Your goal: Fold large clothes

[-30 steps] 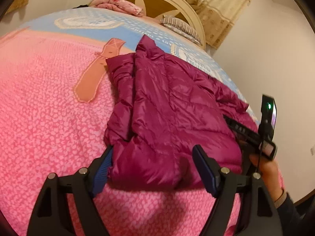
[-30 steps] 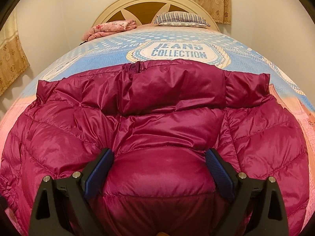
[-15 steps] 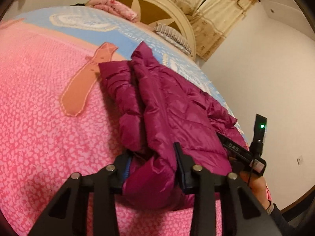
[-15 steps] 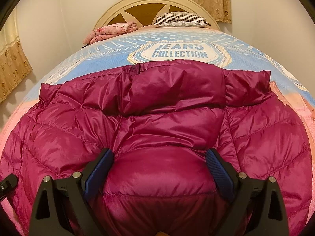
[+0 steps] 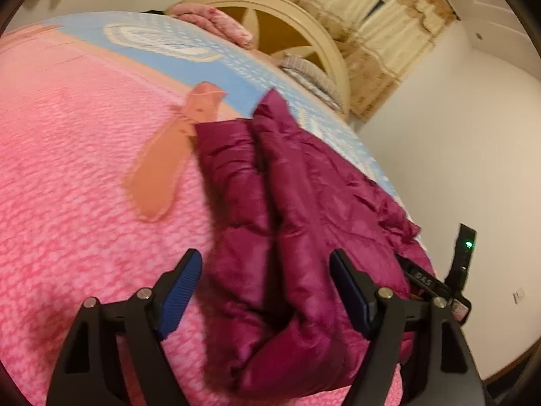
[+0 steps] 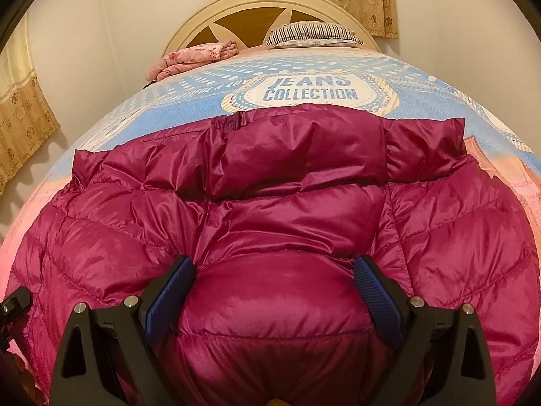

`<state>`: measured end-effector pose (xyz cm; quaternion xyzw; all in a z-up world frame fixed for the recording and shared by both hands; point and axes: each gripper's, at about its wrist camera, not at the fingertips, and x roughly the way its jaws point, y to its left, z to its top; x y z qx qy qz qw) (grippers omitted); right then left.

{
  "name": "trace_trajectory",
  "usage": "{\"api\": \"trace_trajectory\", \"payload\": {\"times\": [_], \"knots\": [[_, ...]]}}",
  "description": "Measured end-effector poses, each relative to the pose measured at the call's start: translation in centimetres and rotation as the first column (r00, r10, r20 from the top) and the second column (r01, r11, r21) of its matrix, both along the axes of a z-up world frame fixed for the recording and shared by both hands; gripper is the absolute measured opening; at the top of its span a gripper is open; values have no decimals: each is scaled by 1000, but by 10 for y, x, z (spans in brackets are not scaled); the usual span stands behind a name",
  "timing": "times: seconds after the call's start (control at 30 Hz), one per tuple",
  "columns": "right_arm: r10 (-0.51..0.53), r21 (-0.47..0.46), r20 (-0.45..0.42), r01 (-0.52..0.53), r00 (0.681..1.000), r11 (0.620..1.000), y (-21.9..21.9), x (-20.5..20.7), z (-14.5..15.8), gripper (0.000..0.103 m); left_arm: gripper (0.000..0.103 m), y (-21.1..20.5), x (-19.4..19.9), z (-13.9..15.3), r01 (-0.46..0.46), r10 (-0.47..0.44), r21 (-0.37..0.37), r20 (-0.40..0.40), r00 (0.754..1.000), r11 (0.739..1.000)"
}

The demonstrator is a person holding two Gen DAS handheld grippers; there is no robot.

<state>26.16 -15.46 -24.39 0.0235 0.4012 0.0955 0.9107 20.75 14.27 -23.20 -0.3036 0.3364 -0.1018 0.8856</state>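
A magenta puffer jacket (image 5: 304, 209) lies folded on the bed. In the left wrist view my left gripper (image 5: 267, 287) is open, its blue pads on either side of the jacket's near corner. In the right wrist view the jacket (image 6: 270, 196) fills the frame, collar toward the headboard. My right gripper (image 6: 274, 291) is open, its pads on either side of a puffed hem section, pressed down on the jacket. The right gripper also shows in the left wrist view (image 5: 436, 284) at the jacket's far edge.
The bed has a pink and blue cover (image 5: 84, 169) with a "JEANS COLLECTION" print (image 6: 311, 91). A folded pink blanket (image 6: 196, 55) and a striped pillow (image 6: 314, 32) lie by the cream headboard (image 6: 270, 3). Walls and curtains surround the bed.
My left gripper shut on the jacket's corner half a second ago and has now opened, letting it go. The right gripper has stayed open and still.
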Motion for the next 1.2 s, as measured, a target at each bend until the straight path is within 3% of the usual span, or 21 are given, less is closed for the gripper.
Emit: {"api": "trace_trajectory", "payload": {"times": [0.07,0.17,0.33,0.47,0.53,0.6,0.7,0.87,0.97,1.1,1.2], "knots": [[0,1,0,0,1000,1000,1,0,0,96,37,-5,4,3,52,-51,-25,12,999,998],[3,0,-4,-3,1000,1000,2,-1,2,96,25,-13,7,11,84,-84,-7,15,996,996],[55,-75,26,-53,998,996,5,-37,24,96,23,-3,1,15,100,-100,-38,25,995,994],[73,-159,6,-71,997,985,18,-55,6,96,20,-3,-4,12,111,-109,-74,37,993,991],[80,-214,5,-77,997,974,29,-55,3,96,19,-5,-7,18,115,-111,-80,56,992,990],[81,-212,-21,-83,997,974,28,-51,6,96,19,-7,-12,32,126,-118,-90,93,989,988],[98,-137,-31,-102,995,985,19,-51,15,96,19,-16,-20,59,161,-143,-94,168,975,983],[123,8,-14,-123,992,992,-8,-61,16,96,19,-66,-23,115,250,-259,68,257,931,966],[128,79,18,-129,992,988,-26,-72,23,96,19,-99,-18,140,292,-329,167,279,902,942],[87,151,95,-101,992,983,-60,-89,40,96,19,-141,-8,153,367,-420,224,284,862,903],[-2,213,133,-27,991,977,-99,-97,56,96,19,-180,1,152,427,-490,260,274,827,866]]}}
